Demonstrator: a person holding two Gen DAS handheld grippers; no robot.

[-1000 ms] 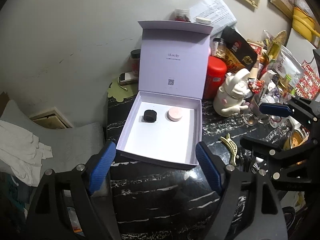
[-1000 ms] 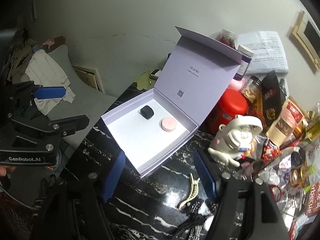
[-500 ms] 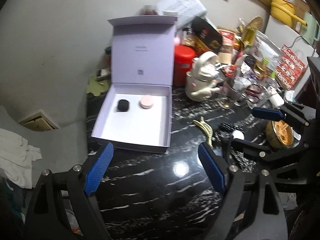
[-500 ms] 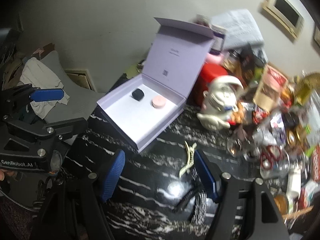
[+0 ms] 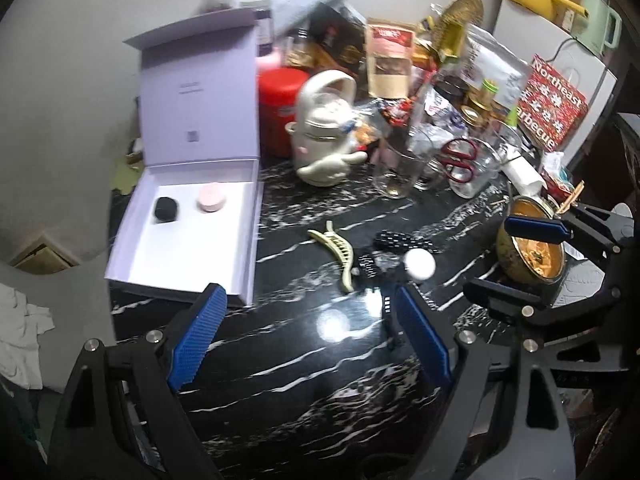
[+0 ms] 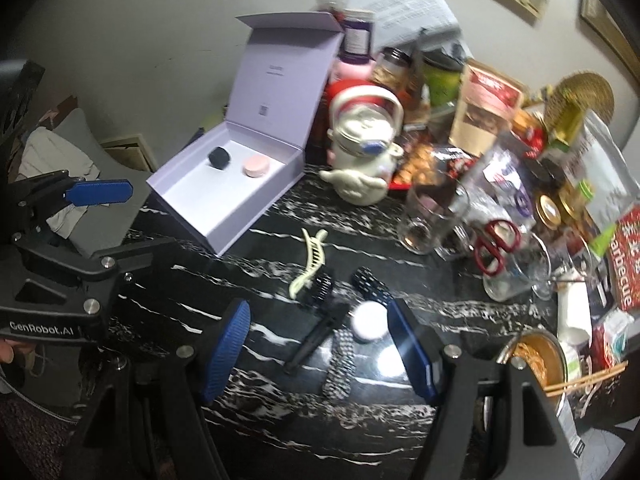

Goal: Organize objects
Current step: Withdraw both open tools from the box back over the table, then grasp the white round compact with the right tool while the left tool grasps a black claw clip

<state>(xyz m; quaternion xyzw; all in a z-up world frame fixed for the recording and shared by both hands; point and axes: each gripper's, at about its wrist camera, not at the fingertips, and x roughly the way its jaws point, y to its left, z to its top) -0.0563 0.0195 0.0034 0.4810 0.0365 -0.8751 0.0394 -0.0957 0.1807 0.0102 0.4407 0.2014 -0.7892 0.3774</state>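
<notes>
An open lilac box (image 5: 132, 256) (image 6: 256, 204) stands on the black marble counter with its lid up. Inside lie a black round item (image 5: 166, 209) (image 6: 219, 157) and a pink round item (image 5: 212, 199) (image 6: 257, 166). On the counter to its right lie a cream hair claw (image 5: 335, 249) (image 6: 309, 262), black hair clips (image 5: 402, 242) (image 6: 370, 284) and a white round item (image 5: 419, 265) (image 6: 369, 322). My left gripper (image 5: 310, 340) is open and empty above the counter. My right gripper (image 6: 320, 348) is open and empty over the clips.
A white figurine jar (image 5: 326, 128), a red canister (image 5: 278, 108), glass cups (image 6: 432, 216), red scissors (image 6: 496, 246), food pouches and a bowl of noodles (image 6: 536, 360) crowd the back and right. The counter's left edge drops to a grey cushion (image 6: 88, 152).
Both grippers have swung to the right and pulled back from the box. The hair claw, clips and white item have come into full view. Both grippers stay open.
</notes>
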